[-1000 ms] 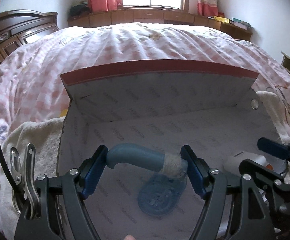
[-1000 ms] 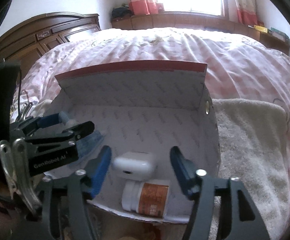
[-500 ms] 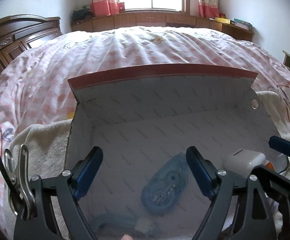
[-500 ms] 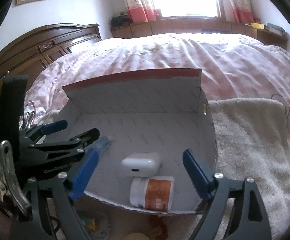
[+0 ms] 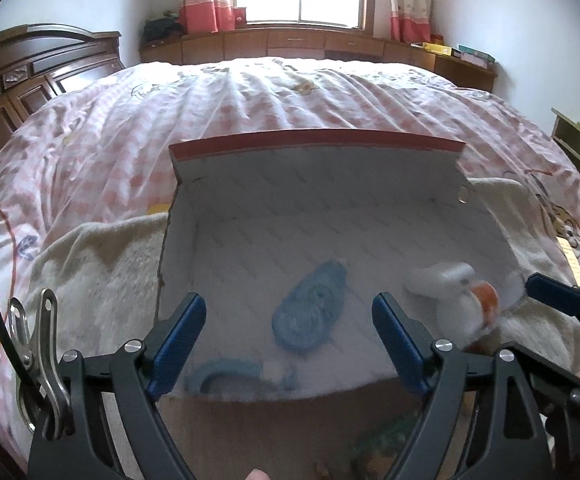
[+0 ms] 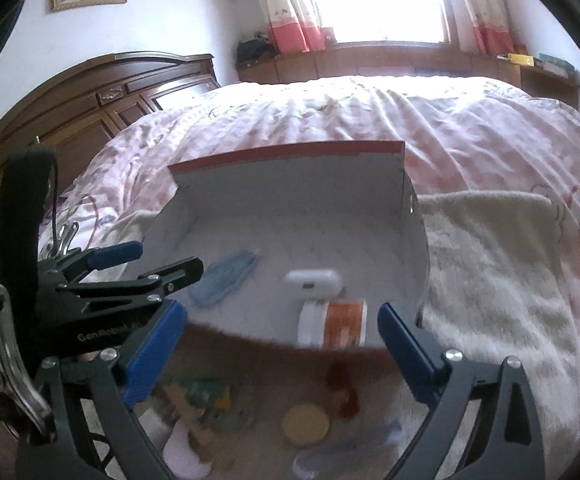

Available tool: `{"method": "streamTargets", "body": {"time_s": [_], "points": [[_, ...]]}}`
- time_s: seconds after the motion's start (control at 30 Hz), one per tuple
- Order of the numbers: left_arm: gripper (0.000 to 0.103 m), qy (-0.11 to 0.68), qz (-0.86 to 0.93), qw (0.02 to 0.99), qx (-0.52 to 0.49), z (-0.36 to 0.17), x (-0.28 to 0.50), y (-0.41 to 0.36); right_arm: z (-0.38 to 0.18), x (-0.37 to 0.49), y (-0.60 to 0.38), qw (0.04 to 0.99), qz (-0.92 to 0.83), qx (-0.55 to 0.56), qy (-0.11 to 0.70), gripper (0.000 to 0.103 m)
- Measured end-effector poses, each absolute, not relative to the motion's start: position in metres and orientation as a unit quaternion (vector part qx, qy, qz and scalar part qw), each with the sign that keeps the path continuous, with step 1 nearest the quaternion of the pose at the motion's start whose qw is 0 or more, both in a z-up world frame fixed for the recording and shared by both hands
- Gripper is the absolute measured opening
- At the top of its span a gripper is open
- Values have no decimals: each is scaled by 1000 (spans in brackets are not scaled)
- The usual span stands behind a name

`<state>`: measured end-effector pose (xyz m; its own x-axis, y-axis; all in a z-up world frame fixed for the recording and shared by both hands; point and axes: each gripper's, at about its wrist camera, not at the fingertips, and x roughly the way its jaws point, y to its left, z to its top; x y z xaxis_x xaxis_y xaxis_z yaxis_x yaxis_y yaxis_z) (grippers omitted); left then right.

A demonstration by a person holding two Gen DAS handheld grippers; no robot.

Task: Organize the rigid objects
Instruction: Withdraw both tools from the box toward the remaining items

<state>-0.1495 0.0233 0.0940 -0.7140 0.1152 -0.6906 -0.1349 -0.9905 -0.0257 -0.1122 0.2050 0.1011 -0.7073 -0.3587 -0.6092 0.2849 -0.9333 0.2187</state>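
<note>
White box [image 5: 321, 184] sits on the bed, holding a blue tape dispenser [image 5: 309, 312], blue curved piece [image 5: 226, 376], white case [image 6: 313, 282] and pill bottle [image 6: 331, 324]. My left gripper [image 5: 290, 340] fingers are apart, empty; right gripper [image 6: 282, 344] fingers are opening, nothing between. Risk: bottle at the box's near edge could roll out if I bump it.

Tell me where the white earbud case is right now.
The white earbud case lies on the floor of the open box, toward its right side in the right wrist view, just behind the orange-labelled bottle and right of the blue tape dispenser.
</note>
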Motion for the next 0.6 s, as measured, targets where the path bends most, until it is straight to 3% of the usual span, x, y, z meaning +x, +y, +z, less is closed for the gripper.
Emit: {"method": "streamTargets", "body": {"time_s": [0.6], "points": [[87,15,913,103,-395,74,-53,25,53,-17,222,126,-913,386,-43,99]]}}
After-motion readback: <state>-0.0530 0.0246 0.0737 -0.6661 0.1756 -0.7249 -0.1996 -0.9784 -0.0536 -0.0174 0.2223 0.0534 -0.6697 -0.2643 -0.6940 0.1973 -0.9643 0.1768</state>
